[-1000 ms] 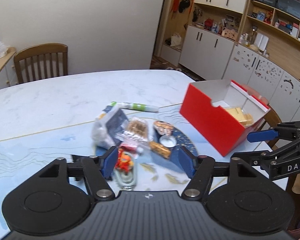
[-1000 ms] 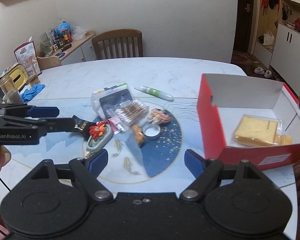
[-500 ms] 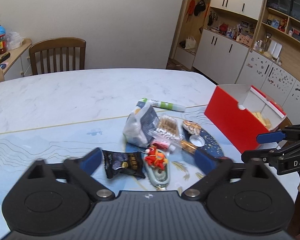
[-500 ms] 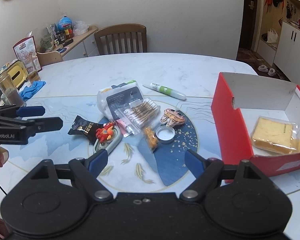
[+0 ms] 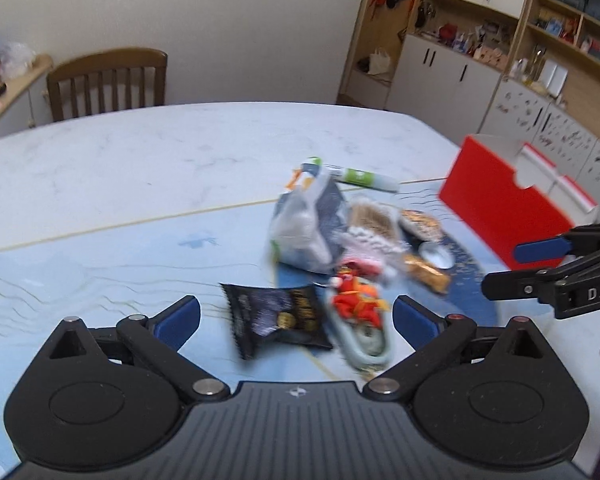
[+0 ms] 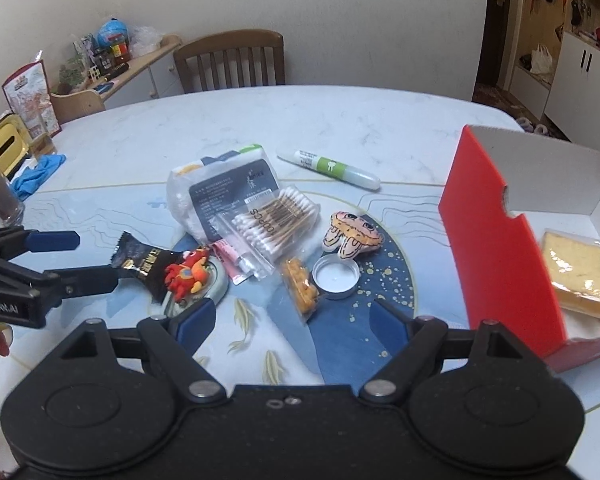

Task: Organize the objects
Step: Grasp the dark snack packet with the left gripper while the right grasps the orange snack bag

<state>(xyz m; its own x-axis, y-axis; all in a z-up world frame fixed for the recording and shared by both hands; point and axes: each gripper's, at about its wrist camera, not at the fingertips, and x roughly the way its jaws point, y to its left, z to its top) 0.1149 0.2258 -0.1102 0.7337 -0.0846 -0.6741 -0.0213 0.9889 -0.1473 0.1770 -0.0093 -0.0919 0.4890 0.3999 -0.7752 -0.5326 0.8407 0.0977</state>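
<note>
My left gripper (image 5: 296, 316) is open wide and low over a black snack packet (image 5: 276, 320) that lies flat on the table; neither pad presses on it. Right of the packet, a red crab toy (image 5: 358, 306) sits on a grey-green clip. The right wrist view shows the left gripper (image 6: 76, 260) at the packet's (image 6: 144, 264) left end. My right gripper (image 6: 292, 316) is open and empty, just short of an orange snack bag (image 6: 300, 284) and a metal lid (image 6: 336, 274). An open red box (image 6: 496, 248) at the right holds a wrapped cake slice (image 6: 580, 272).
The pile also holds a cotton swab pack (image 6: 272, 220), a bag of pads (image 6: 220, 188), a green-white tube (image 6: 336, 168) and a small plush (image 6: 352, 232). A glass (image 6: 0, 204) and blue cloth (image 6: 36, 172) sit far left. A wooden chair (image 6: 232, 60) stands behind the table (image 6: 340, 120).
My left gripper opened and let go of the black packet, which now lies on the table beside the crab toy. Both grippers came down closer to the pile.
</note>
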